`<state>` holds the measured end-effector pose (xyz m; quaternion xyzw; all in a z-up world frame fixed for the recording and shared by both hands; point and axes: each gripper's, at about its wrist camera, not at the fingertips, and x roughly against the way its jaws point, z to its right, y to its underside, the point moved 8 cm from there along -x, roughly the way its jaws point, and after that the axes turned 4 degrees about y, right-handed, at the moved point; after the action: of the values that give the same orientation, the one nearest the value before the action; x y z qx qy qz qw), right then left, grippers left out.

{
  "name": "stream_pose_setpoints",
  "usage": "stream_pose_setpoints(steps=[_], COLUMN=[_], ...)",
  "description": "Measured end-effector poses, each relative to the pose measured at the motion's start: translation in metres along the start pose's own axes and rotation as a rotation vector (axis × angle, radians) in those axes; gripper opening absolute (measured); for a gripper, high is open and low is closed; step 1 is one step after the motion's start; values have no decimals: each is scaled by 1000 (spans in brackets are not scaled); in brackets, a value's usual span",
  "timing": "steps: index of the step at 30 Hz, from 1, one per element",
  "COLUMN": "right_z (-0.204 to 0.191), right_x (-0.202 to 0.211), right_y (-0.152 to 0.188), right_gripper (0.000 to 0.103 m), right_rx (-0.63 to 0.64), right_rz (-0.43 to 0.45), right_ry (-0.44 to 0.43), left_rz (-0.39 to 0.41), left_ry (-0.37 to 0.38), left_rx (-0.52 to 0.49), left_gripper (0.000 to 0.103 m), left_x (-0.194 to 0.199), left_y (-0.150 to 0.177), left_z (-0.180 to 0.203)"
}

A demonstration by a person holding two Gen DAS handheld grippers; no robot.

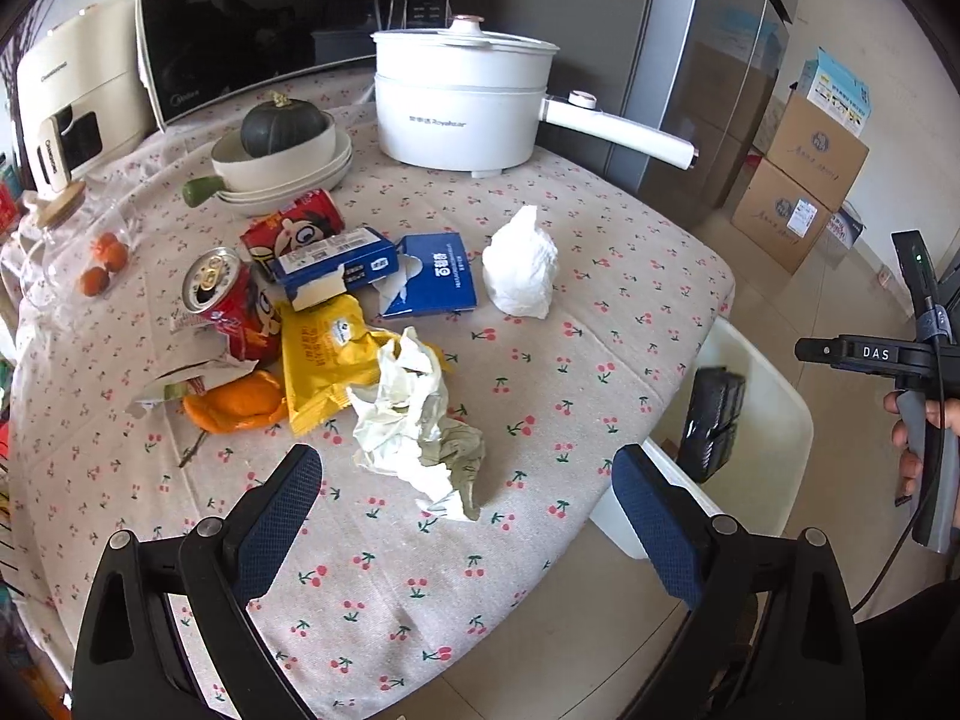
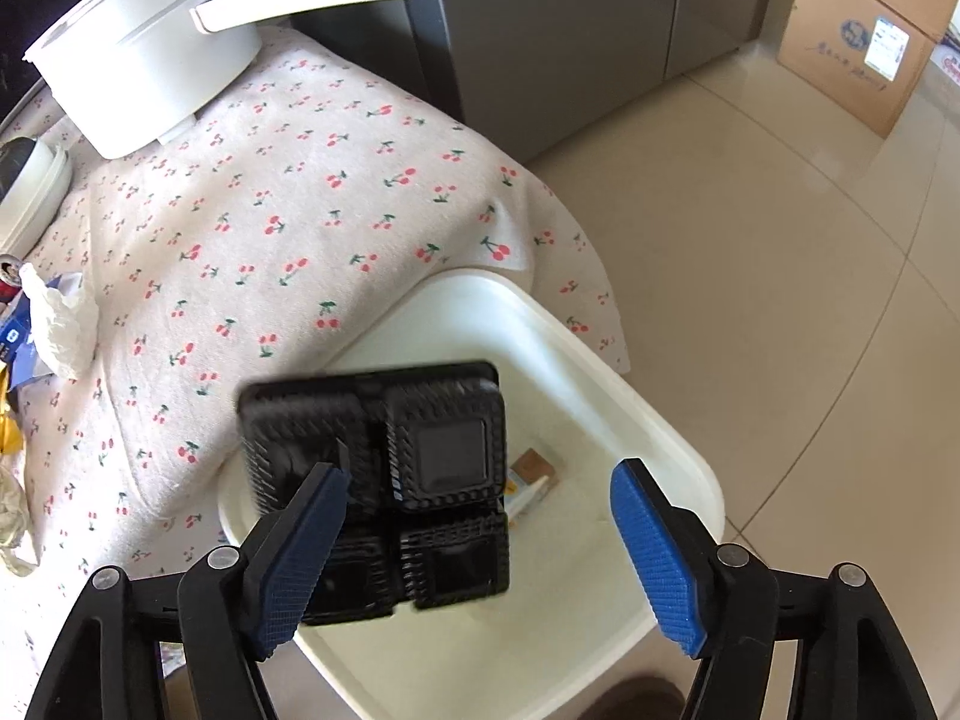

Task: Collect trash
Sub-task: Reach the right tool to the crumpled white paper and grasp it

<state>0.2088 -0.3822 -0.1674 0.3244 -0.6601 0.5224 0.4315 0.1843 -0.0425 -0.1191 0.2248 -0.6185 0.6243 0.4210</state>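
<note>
Two grippers are at work over the cherry-print table [image 1: 540, 372], and I place everything from the white bin [image 2: 630, 420] that stands at the table's corner. Right above that bin the right gripper [image 2: 480, 546] has its blue pads spread wide; a black plastic tray [image 2: 384, 480] with moulded compartments hangs blurred over the bin's mouth, its edge close by the left pad, yet neither pad seems to press on it, so I judge it let go and dropping in beside a small carton scrap. It looks thin, light and springy, the sort of thing best pinched by its rim. Just across from the bin, over the table, the left gripper [image 1: 468, 516] also stands wide and empty, with the crumpled paper wad [image 1: 420, 426] lying between and just beyond its fingertips. That wad should be feather-light and soft; I would close on its thickest middle so that it bunches and does not tear loose. Farther from the bin lie a yellow wrapper [image 1: 324, 360], slick and floppy, orange peel [image 1: 237, 402], two red cans [image 1: 240, 306], thin-walled and easy to dent, a blue box [image 1: 432, 285], and a white tissue ball [image 1: 519, 267]. Farthest off stands the white pot [image 1: 462, 102], no trash at all.
</note>
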Motion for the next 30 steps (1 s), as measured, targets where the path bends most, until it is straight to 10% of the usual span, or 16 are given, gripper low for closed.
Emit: stream_pose_setpoints(steps=[30], right_z=[-220], right_x=[31], right_y=[26], right_gripper=[84], right_rx=[267], right_rz=[55], right_ry=[-195], left_rz=[-51], left_ry=[-134], left_rx=[249], left_gripper=[99], left_x=[43], left_y=[50], left_z=[-145])
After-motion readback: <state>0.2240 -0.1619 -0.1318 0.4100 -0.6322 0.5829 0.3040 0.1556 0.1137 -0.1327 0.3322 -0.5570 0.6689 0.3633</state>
